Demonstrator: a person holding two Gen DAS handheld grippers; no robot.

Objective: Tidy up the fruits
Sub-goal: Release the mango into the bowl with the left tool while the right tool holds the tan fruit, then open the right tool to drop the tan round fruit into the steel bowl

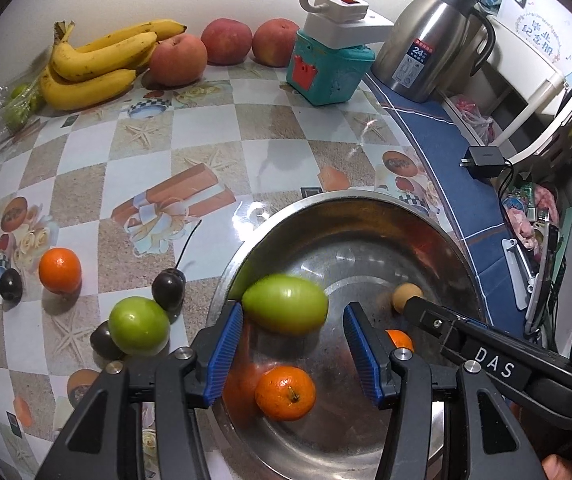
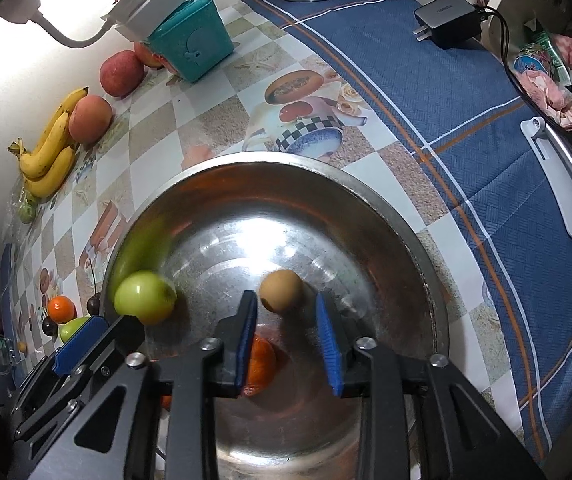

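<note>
A steel bowl (image 1: 438,236) (image 2: 366,184) holds an orange (image 1: 285,393) (image 2: 261,364), a small tan fruit (image 1: 406,295) (image 2: 281,290) and a blurred green fruit (image 1: 285,309) (image 2: 145,297) by its left wall. My left gripper (image 1: 293,354) is open above the bowl, the green fruit just beyond its left pad, loose. My right gripper (image 2: 291,334) is open over the bowl, the tan fruit just ahead of its fingertips. On the table left of the bowl lie a green fruit (image 1: 139,325), an orange (image 1: 60,270) and dark plums (image 1: 169,289).
Bananas (image 1: 94,62) (image 2: 48,152) and red apples (image 1: 226,40) (image 2: 121,73) lie by the far wall. A teal box (image 1: 328,68) (image 2: 191,36) carries a white power strip. A steel kettle (image 1: 430,36) and a black charger (image 2: 448,24) sit on the blue cloth at right.
</note>
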